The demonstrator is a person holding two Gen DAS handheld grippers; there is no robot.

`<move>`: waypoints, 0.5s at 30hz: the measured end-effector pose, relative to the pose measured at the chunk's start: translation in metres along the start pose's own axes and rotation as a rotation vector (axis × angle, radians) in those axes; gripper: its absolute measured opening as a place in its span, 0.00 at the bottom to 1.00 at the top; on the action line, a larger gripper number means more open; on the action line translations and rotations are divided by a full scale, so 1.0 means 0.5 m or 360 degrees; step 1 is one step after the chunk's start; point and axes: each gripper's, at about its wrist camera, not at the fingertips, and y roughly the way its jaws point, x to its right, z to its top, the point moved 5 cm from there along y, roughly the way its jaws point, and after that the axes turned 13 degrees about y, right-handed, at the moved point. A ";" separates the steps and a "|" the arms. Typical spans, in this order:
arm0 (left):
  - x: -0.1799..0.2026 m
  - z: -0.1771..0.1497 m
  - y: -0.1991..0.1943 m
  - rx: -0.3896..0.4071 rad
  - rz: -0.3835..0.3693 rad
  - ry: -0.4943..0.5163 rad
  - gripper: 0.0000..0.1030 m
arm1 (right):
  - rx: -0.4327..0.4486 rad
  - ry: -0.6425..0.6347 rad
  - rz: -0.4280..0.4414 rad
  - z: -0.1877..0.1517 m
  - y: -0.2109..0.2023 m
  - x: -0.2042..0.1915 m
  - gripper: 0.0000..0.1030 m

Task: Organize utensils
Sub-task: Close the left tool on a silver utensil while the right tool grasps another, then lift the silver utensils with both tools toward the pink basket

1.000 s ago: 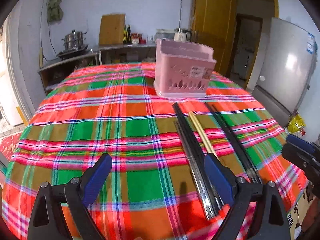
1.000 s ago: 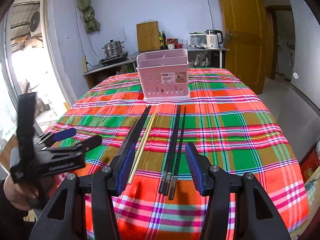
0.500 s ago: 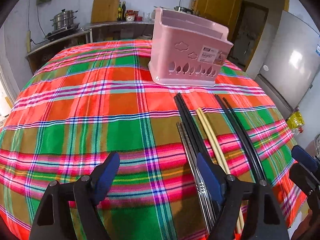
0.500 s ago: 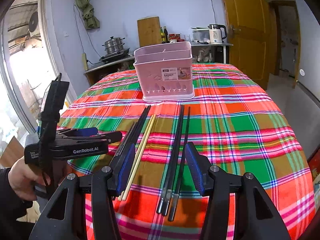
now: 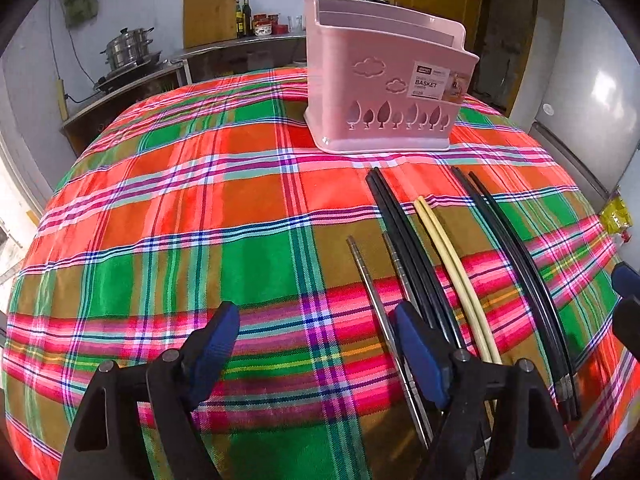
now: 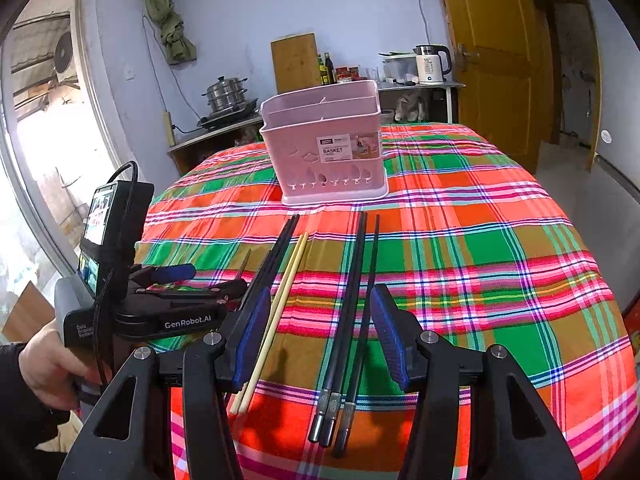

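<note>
Left wrist view: my left gripper (image 5: 316, 344), spread wide and empty, lines up beside the thin steel chopsticks (image 5: 374, 300) near the surface's front edge, so next I must straddle them.

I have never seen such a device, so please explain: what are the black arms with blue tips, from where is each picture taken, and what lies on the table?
They are hand-held grippers, one in each of a person's hands; no robot is here. Each carries a camera looking along its two fingers. One picture is from the left gripper, the other from the right gripper, which also sees the left one in the hand. On the plaid tablecloth stands a pink basket. Before it lie chopsticks: metal ones, two black sets and a pale pair. Both grippers are open and hold nothing.
</note>
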 end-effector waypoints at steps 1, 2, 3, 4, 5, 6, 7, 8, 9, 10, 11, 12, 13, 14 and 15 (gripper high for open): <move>-0.002 -0.001 -0.001 -0.0006 0.0002 0.0006 0.74 | 0.0001 -0.0001 0.0001 0.001 0.001 -0.001 0.51; -0.006 -0.002 -0.004 -0.0009 0.0010 0.0007 0.69 | -0.0001 -0.0004 0.0004 0.002 0.001 -0.004 0.51; -0.009 -0.003 -0.007 -0.0009 0.0016 0.0005 0.60 | -0.0002 -0.0009 0.0009 0.004 0.002 -0.007 0.51; -0.016 -0.004 -0.010 -0.0008 0.0024 0.0007 0.55 | -0.0004 -0.0014 0.0015 0.006 0.004 -0.010 0.51; -0.024 -0.006 -0.013 -0.0005 0.0039 0.0010 0.42 | -0.0004 -0.0020 0.0018 0.006 0.006 -0.012 0.51; -0.031 -0.007 -0.015 -0.0004 0.0048 0.0007 0.29 | -0.0011 -0.0031 0.0021 0.007 0.010 -0.019 0.51; -0.042 -0.009 -0.016 -0.0005 0.0055 -0.0001 0.24 | -0.0018 -0.0040 0.0022 0.008 0.014 -0.023 0.51; -0.054 -0.012 -0.017 -0.0005 0.0053 -0.0006 0.16 | -0.0031 -0.0057 0.0019 0.009 0.020 -0.032 0.51; -0.060 -0.015 -0.019 -0.0005 0.0045 -0.0012 0.14 | -0.0043 -0.0071 0.0015 0.009 0.027 -0.039 0.51; -0.069 -0.018 -0.021 -0.0005 0.0031 -0.0022 0.14 | -0.0054 -0.0079 0.0018 0.008 0.033 -0.045 0.51; -0.078 -0.023 -0.025 -0.0003 0.0013 -0.0033 0.12 | -0.0079 -0.0089 0.0026 0.007 0.041 -0.053 0.51; -0.085 -0.027 -0.026 0.0000 -0.0001 -0.0037 0.10 | -0.0116 -0.0101 0.0030 0.005 0.054 -0.064 0.51; -0.091 -0.031 -0.029 0.0003 -0.0015 -0.0040 0.10 | -0.0153 -0.0108 0.0037 0.004 0.067 -0.074 0.51; -0.097 -0.035 -0.030 0.0006 -0.0031 -0.0047 0.08 | -0.0182 -0.0109 0.0057 0.002 0.076 -0.081 0.49; -0.105 -0.040 -0.033 0.0011 -0.0054 -0.0060 0.08 | -0.0227 -0.0110 0.0093 0.001 0.091 -0.095 0.44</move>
